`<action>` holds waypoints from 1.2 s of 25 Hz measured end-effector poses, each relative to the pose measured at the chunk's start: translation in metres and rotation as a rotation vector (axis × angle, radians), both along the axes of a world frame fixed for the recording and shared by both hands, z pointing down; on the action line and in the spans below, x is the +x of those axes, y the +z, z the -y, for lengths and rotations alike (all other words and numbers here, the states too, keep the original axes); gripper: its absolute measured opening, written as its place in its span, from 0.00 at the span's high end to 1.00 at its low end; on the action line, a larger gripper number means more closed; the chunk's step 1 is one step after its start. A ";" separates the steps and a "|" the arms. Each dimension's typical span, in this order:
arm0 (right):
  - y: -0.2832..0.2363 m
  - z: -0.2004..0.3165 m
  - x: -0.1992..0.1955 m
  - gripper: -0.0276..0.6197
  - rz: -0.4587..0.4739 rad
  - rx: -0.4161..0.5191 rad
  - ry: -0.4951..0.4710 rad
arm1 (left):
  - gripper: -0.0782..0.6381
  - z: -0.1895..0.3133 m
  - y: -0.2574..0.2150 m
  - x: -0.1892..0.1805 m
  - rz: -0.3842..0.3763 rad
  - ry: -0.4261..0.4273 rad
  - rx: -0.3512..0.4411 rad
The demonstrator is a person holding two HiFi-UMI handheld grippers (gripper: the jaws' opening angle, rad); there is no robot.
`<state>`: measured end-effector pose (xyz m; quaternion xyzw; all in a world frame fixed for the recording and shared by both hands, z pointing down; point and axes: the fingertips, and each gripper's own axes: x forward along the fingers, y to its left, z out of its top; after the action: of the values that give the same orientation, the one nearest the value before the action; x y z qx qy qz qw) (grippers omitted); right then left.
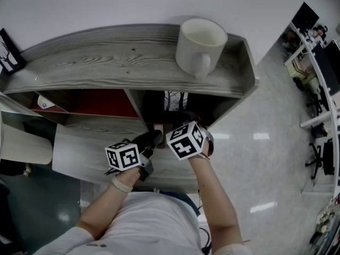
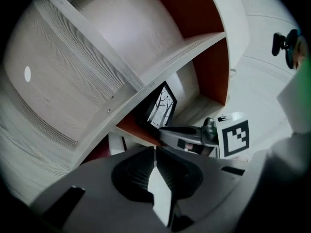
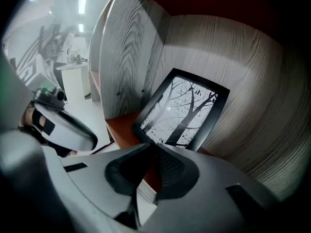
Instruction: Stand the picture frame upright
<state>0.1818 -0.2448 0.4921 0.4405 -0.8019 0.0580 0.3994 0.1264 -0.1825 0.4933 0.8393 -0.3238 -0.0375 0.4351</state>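
Note:
A black picture frame [image 3: 182, 113] with a bare-tree print stands tilted back against the wood-grain rear wall of a shelf compartment, its lower edge on the red floor. It also shows in the left gripper view [image 2: 163, 106] and in the head view [image 1: 175, 99]. My right gripper [image 3: 153, 147] is shut and empty just in front of the frame's lower edge, apart from it. My left gripper [image 2: 155, 152] is shut with nothing in it, further back and to the left of the right gripper [image 2: 194, 135]. From above, the left gripper [image 1: 151, 138] and right gripper [image 1: 183, 118] sit side by side at the compartment's mouth.
The grey wood shelf unit [image 1: 106, 57] carries a white mug [image 1: 199, 45] on its top board. A second dark frame [image 1: 8, 49] stands at the top's far left end. A divider [image 1: 135, 105] separates the left compartment. Office desks [image 1: 319, 62] line the right side.

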 end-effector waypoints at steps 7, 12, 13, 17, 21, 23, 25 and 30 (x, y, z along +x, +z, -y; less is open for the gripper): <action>0.001 0.016 -0.001 0.89 -0.034 0.014 0.008 | 0.85 -0.028 0.005 -0.029 0.062 -0.005 0.020; 0.001 0.027 -0.002 0.89 -0.053 0.029 0.016 | 0.85 -0.042 0.011 -0.041 0.072 -0.016 0.004; 0.001 0.029 -0.002 0.89 -0.055 0.032 0.019 | 0.85 -0.043 0.012 -0.043 0.074 -0.019 0.001; 0.002 0.037 -0.002 0.89 -0.070 0.052 0.026 | 0.85 -0.046 0.014 -0.048 0.084 -0.022 0.000; 0.001 0.042 -0.002 0.89 -0.072 0.058 0.031 | 0.85 -0.049 0.016 -0.048 0.090 -0.016 -0.004; 0.002 0.044 -0.001 0.89 -0.069 0.059 0.035 | 0.85 -0.049 0.017 -0.047 0.092 -0.011 -0.005; 0.002 0.044 -0.001 0.89 -0.068 0.056 0.037 | 0.85 -0.049 0.016 -0.046 0.098 -0.007 -0.004; 0.006 0.040 -0.003 0.89 -0.068 0.040 0.032 | 0.85 -0.051 0.018 -0.047 0.103 -0.004 -0.010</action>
<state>0.1785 -0.2851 0.4976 0.4627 -0.7818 0.0334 0.4167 0.0796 -0.1320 0.5117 0.8373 -0.3479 0.0065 0.4217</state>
